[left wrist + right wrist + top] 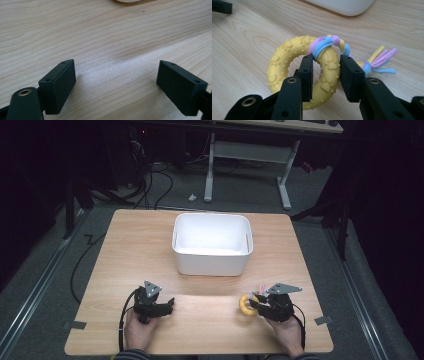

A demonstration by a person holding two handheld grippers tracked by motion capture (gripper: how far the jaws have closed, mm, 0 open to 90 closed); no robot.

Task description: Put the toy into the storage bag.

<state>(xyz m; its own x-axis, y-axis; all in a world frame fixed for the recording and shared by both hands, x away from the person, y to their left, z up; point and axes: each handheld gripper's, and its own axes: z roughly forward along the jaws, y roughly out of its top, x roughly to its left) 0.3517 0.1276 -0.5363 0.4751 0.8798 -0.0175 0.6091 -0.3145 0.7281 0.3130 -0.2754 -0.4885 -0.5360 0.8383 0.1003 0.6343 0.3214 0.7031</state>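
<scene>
Left gripper (167,304) rests near the white bin's (212,262) front-left, jaws spread wide. Right gripper (326,67), front-right of the bin, jaws clamped on the yellow ring (284,61).

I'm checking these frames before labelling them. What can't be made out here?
- Yellow ring toy: its near edge is hidden behind the right claw in the right gripper view.
- The toy's braided rope is too small to make out in the high view.
- White bin: cut off by the top edge in both gripper views.
- Left claw: its body is cut off by the bottom edge.
</scene>
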